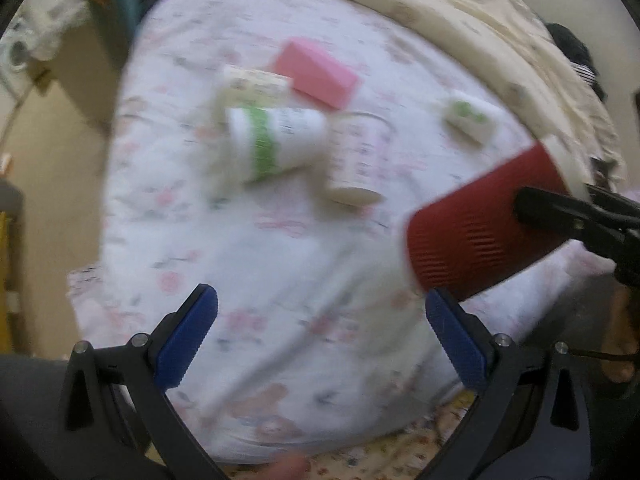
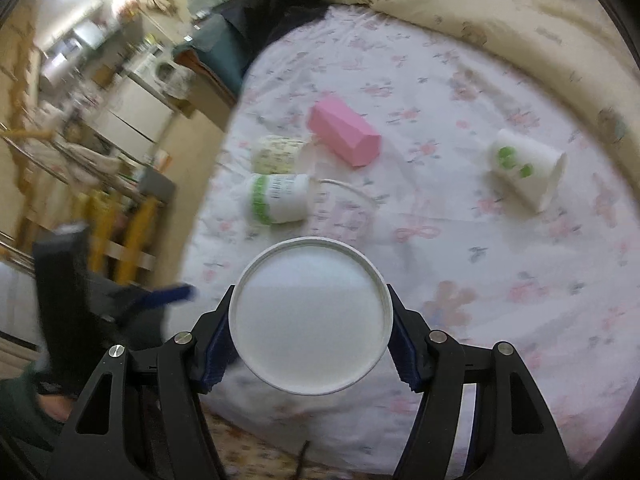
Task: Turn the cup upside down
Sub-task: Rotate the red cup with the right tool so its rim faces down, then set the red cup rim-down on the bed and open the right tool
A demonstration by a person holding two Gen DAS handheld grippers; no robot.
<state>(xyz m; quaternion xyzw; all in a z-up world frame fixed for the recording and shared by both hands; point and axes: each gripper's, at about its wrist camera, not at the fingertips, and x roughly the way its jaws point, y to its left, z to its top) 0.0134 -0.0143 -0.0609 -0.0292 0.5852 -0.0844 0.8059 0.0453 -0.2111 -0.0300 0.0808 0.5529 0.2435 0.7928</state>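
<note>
My right gripper is shut on a red ribbed paper cup and holds it above the bed, tilted on its side. In the right wrist view only the cup's white round bottom shows between the blue pads, facing the camera. In the left wrist view the right gripper's black fingers clamp the red cup at the right. My left gripper is open and empty, just left of and below the red cup.
On the floral bedsheet lie a pink box, a white cup with a green band, a patterned cup and a green-dotted white cup, all on their sides. A cream duvet lies behind.
</note>
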